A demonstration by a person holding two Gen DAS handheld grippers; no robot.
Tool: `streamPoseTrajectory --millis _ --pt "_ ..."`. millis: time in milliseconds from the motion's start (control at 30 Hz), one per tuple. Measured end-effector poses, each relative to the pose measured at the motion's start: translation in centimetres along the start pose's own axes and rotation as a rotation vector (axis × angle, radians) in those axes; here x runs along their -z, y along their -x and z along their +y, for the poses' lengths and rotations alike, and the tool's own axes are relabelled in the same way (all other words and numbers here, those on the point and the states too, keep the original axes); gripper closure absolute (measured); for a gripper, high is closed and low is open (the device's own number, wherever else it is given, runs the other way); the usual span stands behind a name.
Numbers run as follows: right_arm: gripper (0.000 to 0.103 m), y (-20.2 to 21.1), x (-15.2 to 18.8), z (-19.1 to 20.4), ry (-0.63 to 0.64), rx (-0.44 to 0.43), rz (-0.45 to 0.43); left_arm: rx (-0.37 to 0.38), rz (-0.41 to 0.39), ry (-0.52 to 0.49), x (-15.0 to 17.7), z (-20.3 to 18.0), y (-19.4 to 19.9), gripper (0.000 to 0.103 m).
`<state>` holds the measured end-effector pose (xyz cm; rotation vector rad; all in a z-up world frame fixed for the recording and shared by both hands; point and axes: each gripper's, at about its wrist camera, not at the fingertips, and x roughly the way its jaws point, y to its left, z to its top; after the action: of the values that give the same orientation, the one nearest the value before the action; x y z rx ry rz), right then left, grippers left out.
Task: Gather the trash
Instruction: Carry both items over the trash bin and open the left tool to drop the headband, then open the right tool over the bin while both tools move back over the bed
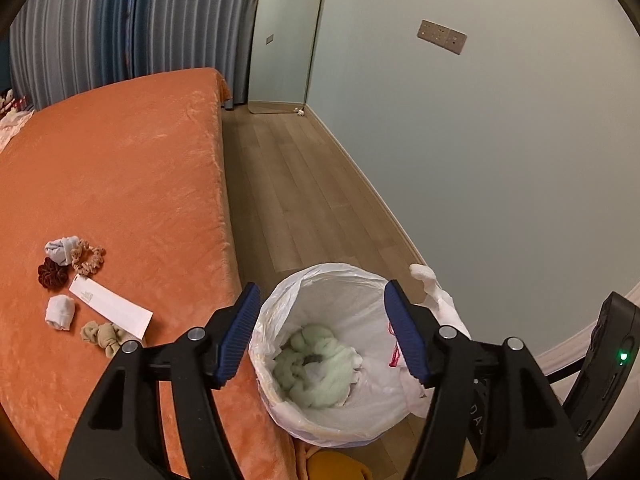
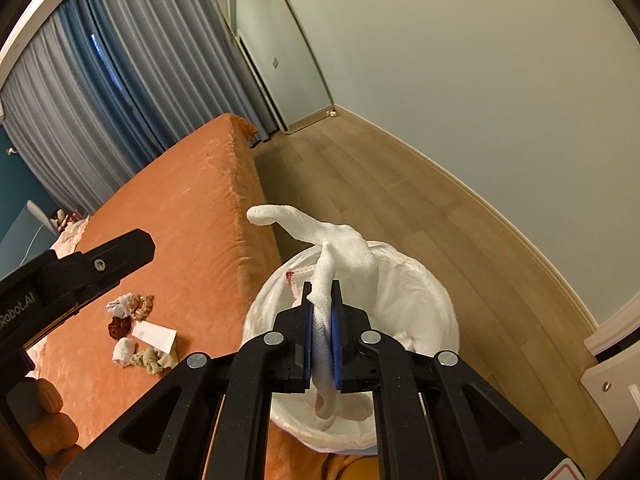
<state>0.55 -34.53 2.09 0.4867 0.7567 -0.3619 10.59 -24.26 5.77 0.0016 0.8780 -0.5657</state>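
Note:
A bin with a white plastic liner (image 1: 280, 312) stands on the floor beside the bed, and a pale green cloth (image 1: 320, 368) lies crumpled inside it. My left gripper (image 1: 322, 292) hangs open above the bin's mouth with nothing between its blue pads. Over the same bin (image 2: 424, 300), my right gripper (image 2: 322, 292) is shut on a white knitted glove (image 2: 344, 248), whose fingers stick up past the jaws. That glove (image 1: 428, 284) also shows at the liner's right edge in the left wrist view. On the bed lie a white paper strip (image 1: 110, 306), balled socks and scrunchies.
The orange bed (image 1: 140, 180) fills the left side, its edge right against the bin. A strip of wooden floor (image 1: 304, 184) runs between the bed and the pale wall to a standing mirror (image 1: 284, 40). Grey-blue curtains (image 2: 120, 72) hang behind the bed.

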Motion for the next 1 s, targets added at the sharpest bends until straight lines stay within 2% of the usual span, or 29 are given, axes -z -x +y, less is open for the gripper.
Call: streamPoseTrajectory --millis 100,233,500,600,1000 --pt "0.088 -0.2 0.1 0.6 0.014 0.004 -0.002 -0.011 0.004 0.020 0.1 0.9 0.0 0.042" --pt "0.072 -0.4 0.2 0.9 0.019 0.006 -0.005 -0.021 0.006 0.034 0.3 1.7 0.1 0.042" --pt "0.064 -0.4 0.5 2.1 0.042 0.011 -0.011 -0.034 0.007 0.059 0.5 3.1 0.5 0.041" --pt "0.061 -0.4 0.7 2.8 0.052 0.009 -0.008 -0.044 0.004 0.079 0.6 3.9 0.8 0.036" --pt "0.054 -1.3 1.9 7.4 0.153 -0.012 0.022 -0.106 -0.001 0.165 1.5 9.6 2.3 0.034"
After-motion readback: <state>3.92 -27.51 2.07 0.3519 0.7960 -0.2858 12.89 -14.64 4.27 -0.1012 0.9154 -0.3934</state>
